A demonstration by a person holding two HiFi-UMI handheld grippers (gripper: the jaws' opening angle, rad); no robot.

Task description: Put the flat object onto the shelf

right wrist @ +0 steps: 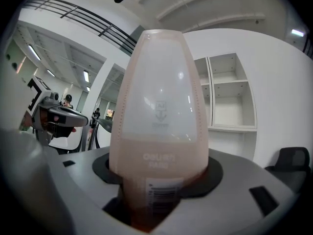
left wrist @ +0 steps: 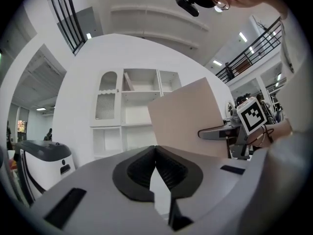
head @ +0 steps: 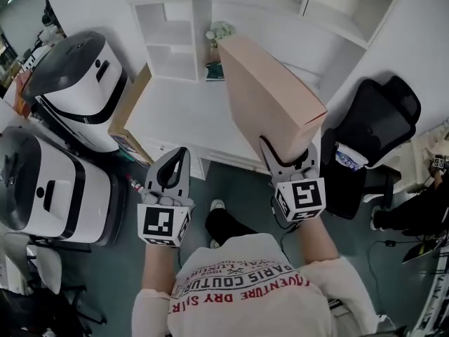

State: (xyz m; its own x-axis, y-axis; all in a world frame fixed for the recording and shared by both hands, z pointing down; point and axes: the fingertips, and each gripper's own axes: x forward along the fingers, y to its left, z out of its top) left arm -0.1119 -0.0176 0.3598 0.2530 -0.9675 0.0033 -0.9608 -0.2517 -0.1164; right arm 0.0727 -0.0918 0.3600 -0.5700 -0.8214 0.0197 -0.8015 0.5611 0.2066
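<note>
A flat pink file box (head: 270, 100) stands upright and tilted over the white desk (head: 175, 121), with my right gripper (head: 291, 163) shut on its lower end. In the right gripper view its narrow spine (right wrist: 159, 111) fills the middle, wedged between the jaws of the right gripper (right wrist: 156, 180). My left gripper (head: 173, 167) hangs to the left of the box at the desk's front edge, shut and holding nothing. In the left gripper view the jaws of the left gripper (left wrist: 155, 151) meet, and the box (left wrist: 188, 116) shows beyond them. The white shelf unit (head: 175, 41) stands at the desk's back.
A black office chair (head: 379, 132) stands right of the desk. Two white, dark-topped machines (head: 77, 90) (head: 42, 188) and a cardboard box (head: 130, 111) crowd the left. A small plant (head: 219, 32) sits in a shelf compartment. Open shelf compartments (right wrist: 230, 97) show to the right.
</note>
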